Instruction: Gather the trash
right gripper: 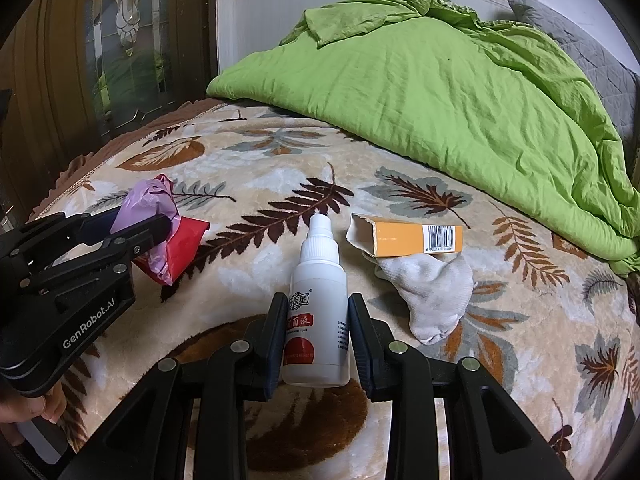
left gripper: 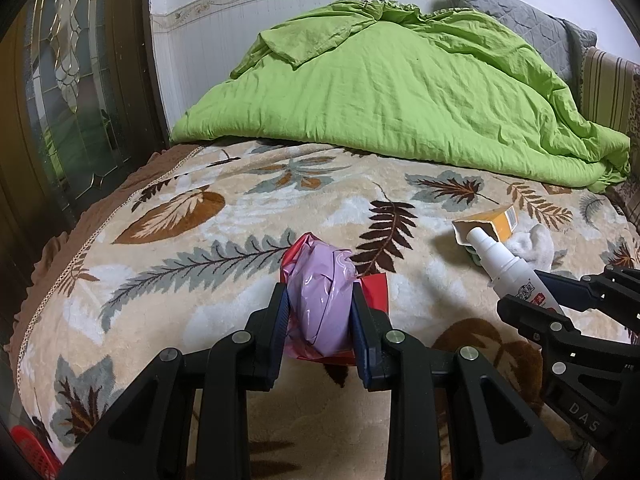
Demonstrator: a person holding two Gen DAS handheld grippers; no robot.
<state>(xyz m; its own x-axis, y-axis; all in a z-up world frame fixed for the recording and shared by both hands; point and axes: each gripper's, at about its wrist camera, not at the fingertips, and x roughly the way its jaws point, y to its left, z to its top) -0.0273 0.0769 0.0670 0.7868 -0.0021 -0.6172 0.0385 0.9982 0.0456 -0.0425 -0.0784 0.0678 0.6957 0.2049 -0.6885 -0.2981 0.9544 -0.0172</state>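
Observation:
My left gripper [left gripper: 320, 304] is shut on a crumpled pink and red plastic wrapper [left gripper: 320, 300], just above the leaf-patterned blanket [left gripper: 240, 220]; it also shows in the right wrist view [right gripper: 160, 232]. My right gripper [right gripper: 314, 320] is shut on a white spray bottle [right gripper: 320, 300] with red print, nozzle pointing away; the bottle also shows in the left wrist view [left gripper: 504, 264]. An open orange cardboard box [right gripper: 412, 238] lies beyond the bottle, resting on a white sock [right gripper: 432, 292].
A rumpled green duvet [left gripper: 400, 92] covers the far half of the bed. A grey pillow [right gripper: 592, 52] sits at the back right. A dark glass-panelled door [left gripper: 72, 80] stands left of the bed. A red basket [left gripper: 32, 452] sits low at the left.

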